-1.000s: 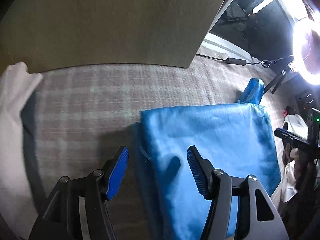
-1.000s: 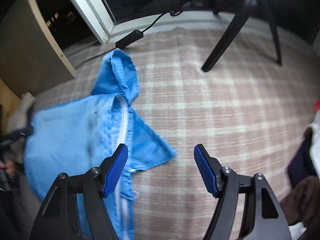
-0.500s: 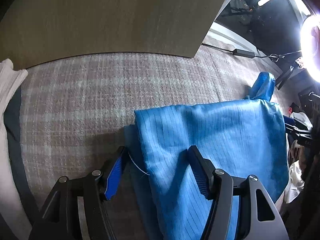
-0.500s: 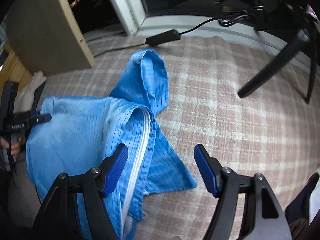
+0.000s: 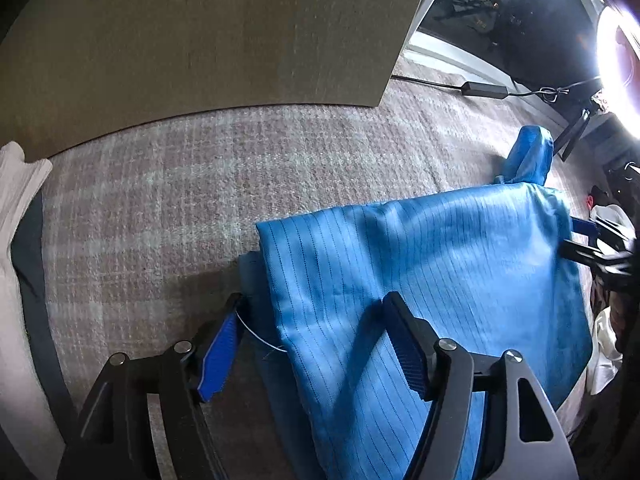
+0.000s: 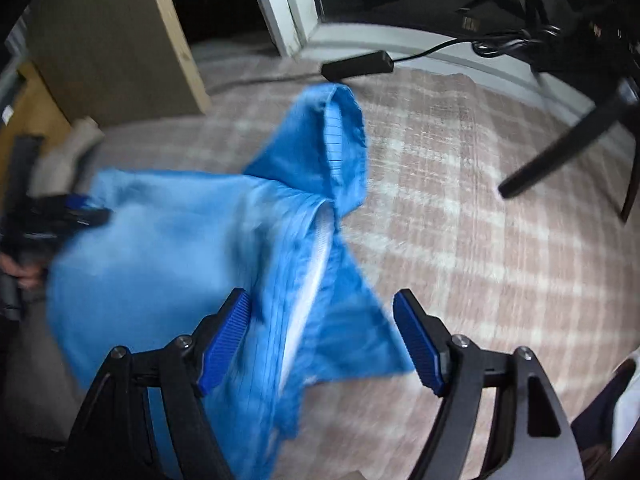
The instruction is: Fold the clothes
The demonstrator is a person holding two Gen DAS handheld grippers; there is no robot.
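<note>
Motion blur obscures the near hem of the blue garment [image 6: 168,256] in your right wrist view. Your left gripper [image 5: 316,344] and right gripper [image 6: 320,340] both stand wide open, straddling its cloth edges, which lie on the plaid rug [image 5: 168,184].

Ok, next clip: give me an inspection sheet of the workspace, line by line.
Surface: plaid carpet, bare in the middle.
Job's things: blue garment spread out, white zipper showing, one part raised.
Clutter: white cloth at the left edge; more clothes at the right.
Grippers: left gripper and right gripper, jaws open astride the fabric.
Cables: black cable with power brick along the window.
Surroundings: wooden panel, ring light, dark window, black stand leg.
</note>
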